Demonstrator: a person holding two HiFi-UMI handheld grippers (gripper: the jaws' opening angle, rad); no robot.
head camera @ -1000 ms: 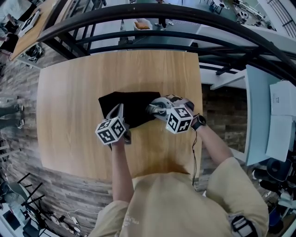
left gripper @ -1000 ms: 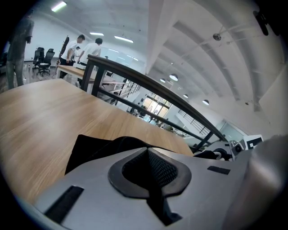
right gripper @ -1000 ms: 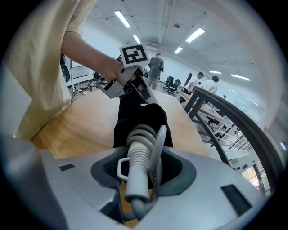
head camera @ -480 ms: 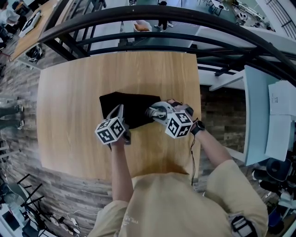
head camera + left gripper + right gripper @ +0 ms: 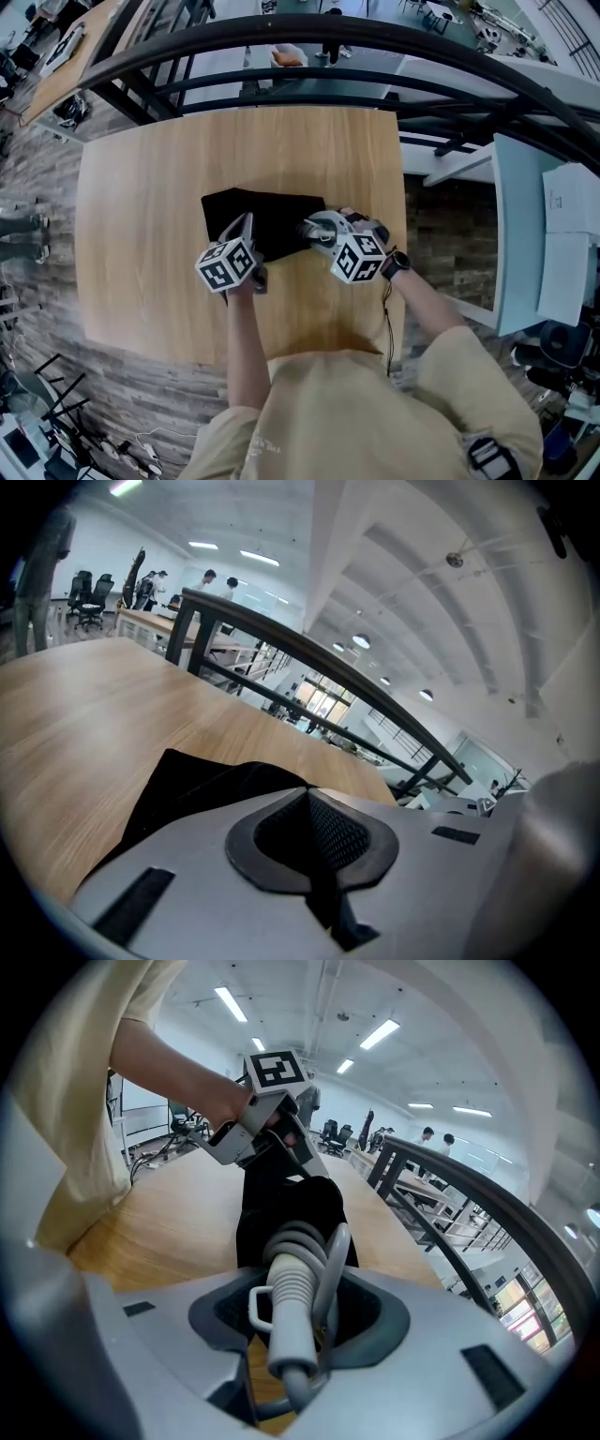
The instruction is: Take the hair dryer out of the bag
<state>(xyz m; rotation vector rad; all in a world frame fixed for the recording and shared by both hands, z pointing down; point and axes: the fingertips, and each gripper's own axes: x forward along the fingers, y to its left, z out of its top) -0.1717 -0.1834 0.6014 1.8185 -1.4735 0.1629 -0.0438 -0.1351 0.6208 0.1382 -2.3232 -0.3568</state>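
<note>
Our right gripper (image 5: 302,1324) clasps the pale-grey, ribbed hair dryer (image 5: 289,1283) beside the black bag (image 5: 270,217); left gripper (image 5: 315,844) pinches the bag.

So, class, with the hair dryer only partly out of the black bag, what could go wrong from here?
1. The right gripper grips the hair dryer by its ribbed cord end and looped cord, not its body; that hold may slip or the loops unwind.
2. The black bag covers the dryer's far end; fabric could snag, and the whole bag drag along if the left gripper's thin pinch on its edge gives.
</note>
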